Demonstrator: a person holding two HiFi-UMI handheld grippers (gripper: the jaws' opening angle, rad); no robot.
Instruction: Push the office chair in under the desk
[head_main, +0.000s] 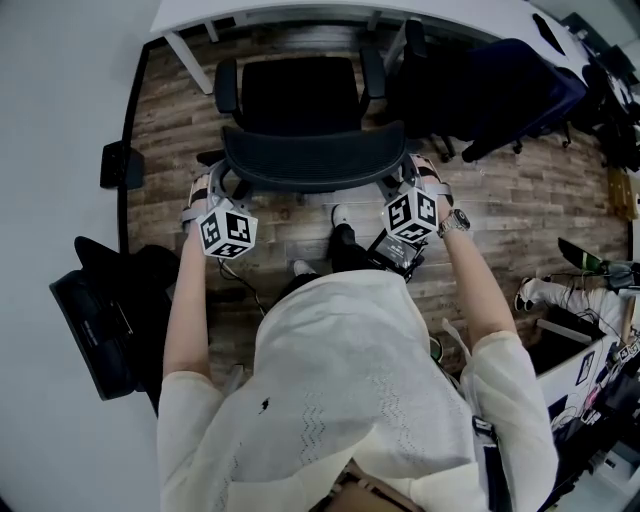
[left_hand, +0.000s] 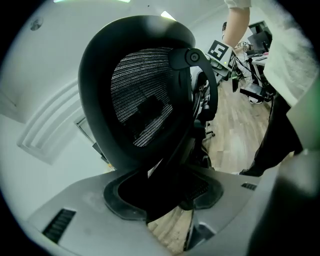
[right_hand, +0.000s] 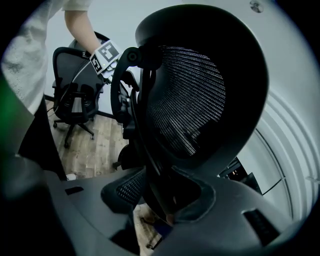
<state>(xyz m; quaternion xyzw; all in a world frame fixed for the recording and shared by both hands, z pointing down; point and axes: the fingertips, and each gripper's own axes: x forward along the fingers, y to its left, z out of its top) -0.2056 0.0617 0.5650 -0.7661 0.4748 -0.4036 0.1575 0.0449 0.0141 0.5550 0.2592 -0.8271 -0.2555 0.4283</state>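
Left gripper clenches the left edge of the chair back, and right gripper clamps the right edge. The seat faces the desk, close by.

Office chair just before desk

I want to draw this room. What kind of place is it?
Most likely an office. A black mesh office chair faces a white desk, and another rolling chair is parked beside it on the wood floor.
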